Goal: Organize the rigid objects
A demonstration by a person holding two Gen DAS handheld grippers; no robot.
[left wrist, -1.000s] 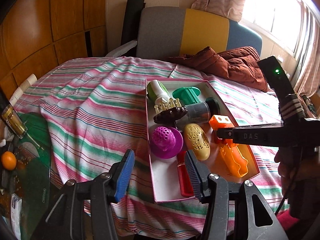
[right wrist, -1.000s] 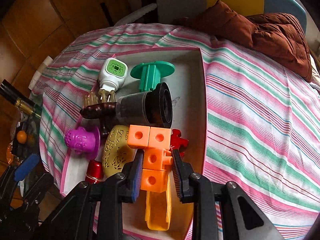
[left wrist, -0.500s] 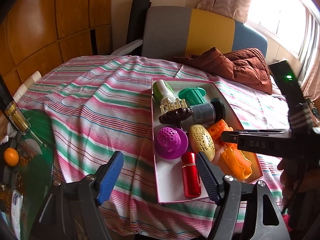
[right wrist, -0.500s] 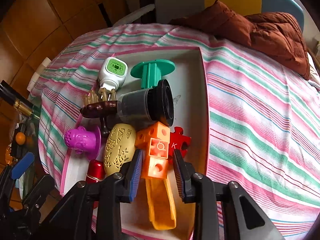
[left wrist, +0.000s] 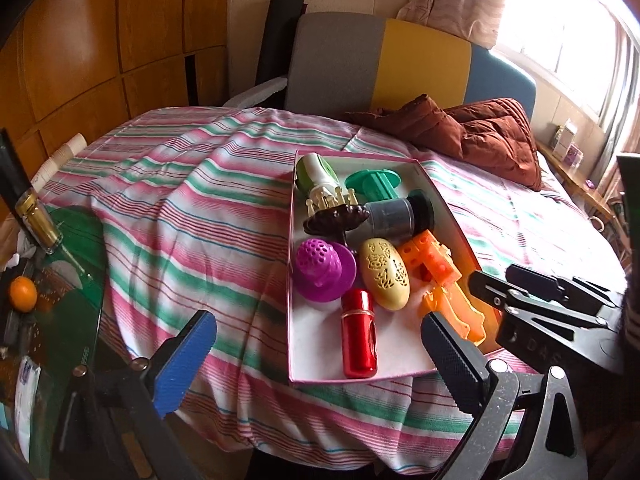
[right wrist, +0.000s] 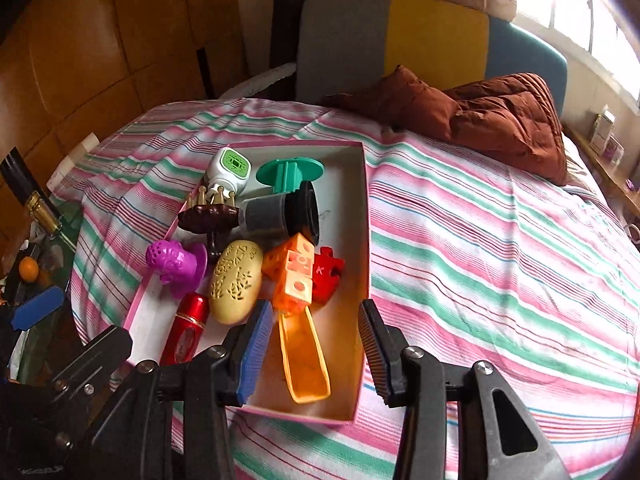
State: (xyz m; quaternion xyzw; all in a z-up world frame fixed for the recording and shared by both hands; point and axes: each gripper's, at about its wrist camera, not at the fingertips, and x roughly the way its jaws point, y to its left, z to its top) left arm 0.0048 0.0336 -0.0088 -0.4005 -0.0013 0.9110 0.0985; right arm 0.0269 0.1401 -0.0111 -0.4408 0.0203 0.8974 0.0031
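A pink-rimmed white box (left wrist: 316, 344) (right wrist: 362, 216) sits on the striped bedspread, holding several toys. The orange block piece (right wrist: 292, 268) (left wrist: 430, 258) lies in it beside a red puzzle piece (right wrist: 326, 276), an orange scoop (right wrist: 304, 356), a cream oval (right wrist: 236, 280), a red cylinder (left wrist: 358, 332), a purple cup (left wrist: 322, 270) and a grey-black cup (right wrist: 280, 214). My right gripper (right wrist: 314, 354) is open and empty just above the box's near end. My left gripper (left wrist: 316, 360) is open and empty, wide apart before the box's near edge.
A brown quilted jacket (right wrist: 480, 108) lies at the back of the bed by a grey, yellow and blue headboard (left wrist: 380, 68). At the left stands a glass table (left wrist: 52, 312) with a bottle (left wrist: 36, 220) and an orange (left wrist: 23, 294).
My right gripper let go of the orange block piece, opened and drew back; the block now lies in the box. My left gripper opened wider and pulled back.
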